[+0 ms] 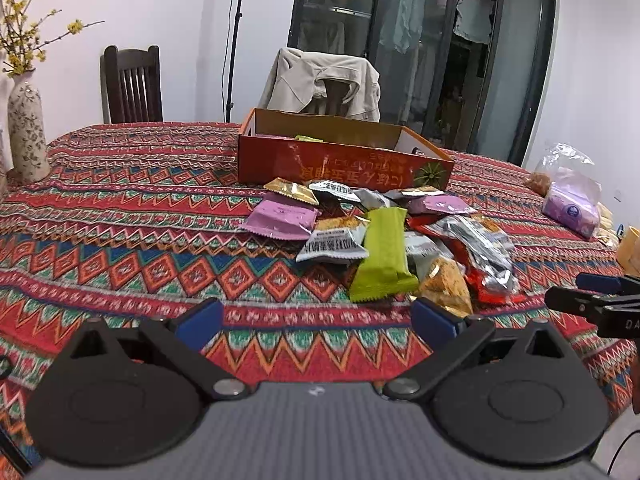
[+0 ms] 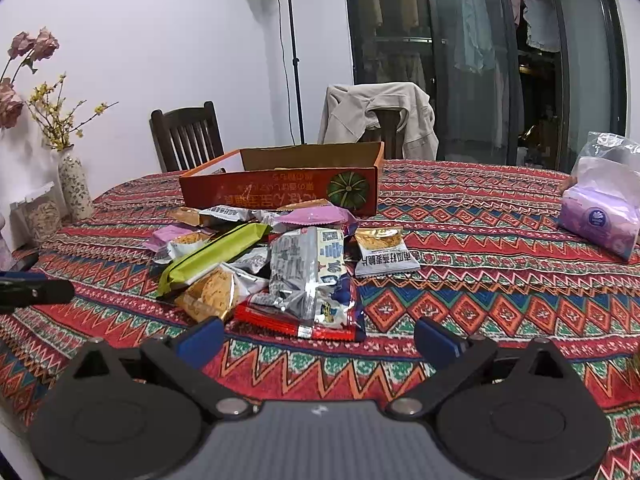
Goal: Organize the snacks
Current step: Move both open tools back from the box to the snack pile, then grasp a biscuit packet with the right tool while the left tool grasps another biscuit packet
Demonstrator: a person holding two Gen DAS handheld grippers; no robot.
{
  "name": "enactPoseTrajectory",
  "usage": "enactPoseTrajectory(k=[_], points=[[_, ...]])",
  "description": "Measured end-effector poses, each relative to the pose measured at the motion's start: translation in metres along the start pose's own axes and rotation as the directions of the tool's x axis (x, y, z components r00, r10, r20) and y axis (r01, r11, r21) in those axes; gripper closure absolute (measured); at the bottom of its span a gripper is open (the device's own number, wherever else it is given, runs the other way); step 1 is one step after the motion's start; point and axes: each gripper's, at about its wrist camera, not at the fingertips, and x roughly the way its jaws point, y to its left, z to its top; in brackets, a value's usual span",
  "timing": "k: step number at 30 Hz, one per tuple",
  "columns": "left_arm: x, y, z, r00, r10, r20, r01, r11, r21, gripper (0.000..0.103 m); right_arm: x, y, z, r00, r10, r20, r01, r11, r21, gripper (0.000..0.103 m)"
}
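Box [image 1: 344, 160] interior mostly hidden behind its near wall.

Upside-down Chinese print on the orange box [image 2: 280, 194] and white packet [image 2: 386, 260]; unreadable.

one orange box [image 2: 280, 194], one green packet [image 2: 212, 254], two chairs [image 2: 186, 136], one vase [image 2: 75, 184]

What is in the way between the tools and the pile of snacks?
Nothing visible. Only bare tablecloth lies between the open right tool and the snack pile, and the open left tool has the same clear path. The orange box sits behind the pile.
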Motion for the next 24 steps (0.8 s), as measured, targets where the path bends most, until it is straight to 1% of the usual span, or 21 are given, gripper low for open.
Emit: enactPoseTrajectory(k=[1, 2, 3, 5, 7, 8, 9, 10, 13, 14, 15, 16, 17, 18, 20, 22, 24], points=[[0.006, 0.001, 0.004, 1.0, -0.008, 0.0, 0.008, 1.0, 0.0, 0.005, 0.003, 0.0, 0.003, 1.0, 0.008, -0.002, -0.008, 1.0, 0.002, 0.011], [0.013, 0.002, 0.009, 1.0, -0.018, 0.001, 0.018, 1.0, 0.0, 0.011, 0.007, 0.001, 0.006, 1.0, 0.021, -0.006, -0.021, 1.0, 0.005, 0.014], [0.019, 0.002, 0.014, 1.0, -0.028, 0.001, 0.028, 1.0, 0.0, 0.02, 0.009, 0.002, 0.008, 0.999, 0.032, -0.009, -0.032, 0.999, 0.007, 0.017], [0.039, 0.004, 0.026, 0.999, -0.042, -0.014, 0.042, 0.999, -0.008, 0.029, 0.016, 0.007, 0.014, 0.998, 0.058, -0.006, -0.058, 0.998, 0.011, 0.024], [0.062, 0.006, 0.037, 0.998, -0.056, -0.032, 0.055, 0.998, -0.031, 0.03, 0.022, 0.014, 0.019, 0.995, 0.099, -0.012, -0.098, 0.995, 0.008, 0.035], [0.074, 0.007, 0.043, 0.996, -0.073, -0.042, 0.071, 0.997, -0.042, 0.031, 0.026, 0.017, 0.021, 0.992, 0.123, -0.021, -0.123, 0.992, 0.01, 0.038], [0.085, 0.009, 0.047, 0.994, -0.092, -0.052, 0.09, 0.995, -0.052, 0.031, 0.031, 0.021, 0.024, 0.988, 0.148, -0.03, -0.148, 0.989, 0.016, 0.044], [0.094, 0.009, 0.05, 0.993, -0.103, -0.061, 0.099, 0.993, -0.061, 0.031, 0.036, 0.025, 0.026, 0.985, 0.171, -0.035, -0.17, 0.985, 0.027, 0.046], [0.12, 0.012, 0.058, 0.986, -0.135, -0.094, 0.126, 0.987, -0.1, 0.033, 0.052, 0.038, 0.032, 0.975, 0.217, -0.048, -0.214, 0.975, 0.057, 0.046], [0.127, 0.013, 0.058, 0.984, -0.139, -0.11, 0.127, 0.985, -0.113, 0.041, 0.057, 0.041, 0.034, 0.974, 0.222, -0.053, -0.218, 0.974, 0.061, 0.047], [0.131, 0.013, 0.058, 0.983, -0.137, -0.12, 0.123, 0.985, -0.117, 0.054, 0.064, 0.046, 0.035, 0.974, 0.216, -0.061, -0.213, 0.975, 0.06, 0.047], [0.133, 0.013, 0.057, 0.981, -0.147, -0.126, 0.132, 0.984, -0.117, 0.059, 0.07, 0.051, 0.035, 0.977, 0.203, -0.067, -0.2, 0.978, 0.059, 0.047], [0.132, 0.016, 0.056, 0.98, -0.156, -0.125, 0.14, 0.982, -0.123, 0.062, 0.077, 0.054, 0.035, 0.979, 0.187, -0.078, -0.182, 0.981, 0.061, 0.046], [0.127, 0.019, 0.054, 0.98, -0.159, -0.12, 0.143, 0.981, -0.131, 0.064, 0.084, 0.056, 0.036, 0.981, 0.173, -0.092, -0.167, 0.984, 0.068, 0.046], [0.113, 0.023, 0.049, 0.984, -0.145, -0.104, 0.131, 0.983, -0.132, 0.064, 0.095, 0.057, 0.035, 0.98, 0.164, -0.117, -0.154, 0.984, 0.085, 0.045], [0.097, 0.023, 0.043, 0.989, -0.118, -0.09, 0.108, 0.987, -0.116, 0.064, 0.106, 0.063, 0.034, 0.977, 0.156, -0.143, -0.146, 0.986, 0.078, 0.045], [0.08, 0.023, 0.033, 0.993, -0.08, -0.084, 0.072, 0.993, -0.088, 0.064, 0.112, 0.07, 0.031, 0.977, 0.153, -0.151, -0.147, 0.988, 0.052, 0.044]])
